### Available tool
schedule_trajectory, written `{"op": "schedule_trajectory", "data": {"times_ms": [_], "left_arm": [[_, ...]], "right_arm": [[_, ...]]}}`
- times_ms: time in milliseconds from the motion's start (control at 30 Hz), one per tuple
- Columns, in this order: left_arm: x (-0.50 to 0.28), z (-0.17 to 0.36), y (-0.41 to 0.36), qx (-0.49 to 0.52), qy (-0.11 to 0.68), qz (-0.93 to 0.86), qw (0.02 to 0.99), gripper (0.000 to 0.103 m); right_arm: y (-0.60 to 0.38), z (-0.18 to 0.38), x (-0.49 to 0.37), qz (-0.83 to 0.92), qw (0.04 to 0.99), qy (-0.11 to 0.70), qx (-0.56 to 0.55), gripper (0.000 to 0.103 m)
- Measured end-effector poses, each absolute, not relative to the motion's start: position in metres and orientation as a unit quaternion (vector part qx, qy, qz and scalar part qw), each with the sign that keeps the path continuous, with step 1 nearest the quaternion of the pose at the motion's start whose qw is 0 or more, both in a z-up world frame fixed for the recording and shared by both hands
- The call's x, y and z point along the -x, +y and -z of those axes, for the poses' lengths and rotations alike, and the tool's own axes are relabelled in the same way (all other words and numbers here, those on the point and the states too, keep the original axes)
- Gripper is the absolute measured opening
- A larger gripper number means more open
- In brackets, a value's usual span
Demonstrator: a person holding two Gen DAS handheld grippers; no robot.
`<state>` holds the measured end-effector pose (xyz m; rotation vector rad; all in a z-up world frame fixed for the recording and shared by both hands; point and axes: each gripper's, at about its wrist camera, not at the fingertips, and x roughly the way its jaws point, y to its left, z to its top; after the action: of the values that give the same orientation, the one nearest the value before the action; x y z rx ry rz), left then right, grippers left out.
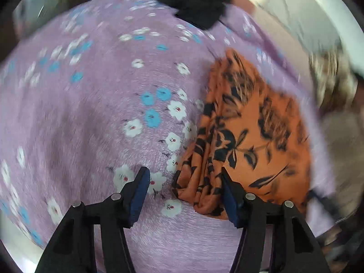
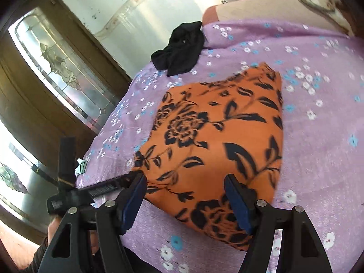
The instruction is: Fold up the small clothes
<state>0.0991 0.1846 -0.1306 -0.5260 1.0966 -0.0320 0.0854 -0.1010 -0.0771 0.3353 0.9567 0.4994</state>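
An orange garment with black flower print (image 2: 216,141) lies folded flat on the lilac flowered bed cover (image 2: 318,136). It also shows in the left wrist view (image 1: 250,136), with a bunched edge near the camera. My left gripper (image 1: 185,175) is open, its jaws on either side of that bunched edge, just above it. My right gripper (image 2: 184,182) is open and hovers over the garment's near end, holding nothing. The left gripper's black body (image 2: 91,188) shows at the garment's left corner in the right wrist view.
A crumpled black garment (image 2: 179,47) lies at the far edge of the bed, also in the left wrist view (image 1: 195,2). A wooden door with patterned glass (image 2: 56,72) stands left of the bed. A pale pillow (image 2: 261,6) lies at the far end.
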Motion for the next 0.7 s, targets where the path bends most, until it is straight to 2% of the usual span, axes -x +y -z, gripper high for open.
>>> {"op": "schedule_trajectory", "data": {"times_ms": [233, 367, 500, 633, 667, 700], "left_arm": [[-0.095, 0.120, 0.175, 0.190, 0.510, -0.012, 0.839, 0.063], [-0.090, 0.091, 0.164, 0.165, 0.481, -0.027, 0.861, 0.062], [-0.090, 0.059, 0.141, 0.133, 0.438, 0.003, 0.889, 0.063], [-0.108, 0.076, 0.105, 0.062, 0.448, 0.008, 0.892, 0.063], [-0.113, 0.088, 0.101, 0.045, 0.458, -0.005, 0.888, 0.063], [-0.120, 0.098, 0.098, 0.035, 0.469, -0.016, 0.882, 0.063]], "right_arm": [[-0.143, 0.089, -0.094, -0.246, 0.811, 0.463, -0.260, 0.074], [-0.180, 0.092, -0.098, -0.227, 0.796, 0.454, -0.329, 0.074], [-0.188, 0.117, -0.115, -0.211, 0.767, 0.498, -0.345, 0.075], [-0.176, 0.130, -0.132, -0.210, 0.743, 0.525, -0.358, 0.075], [-0.172, 0.135, -0.136, -0.202, 0.740, 0.536, -0.352, 0.073], [-0.169, 0.141, -0.137, -0.194, 0.738, 0.544, -0.350, 0.051]]}}
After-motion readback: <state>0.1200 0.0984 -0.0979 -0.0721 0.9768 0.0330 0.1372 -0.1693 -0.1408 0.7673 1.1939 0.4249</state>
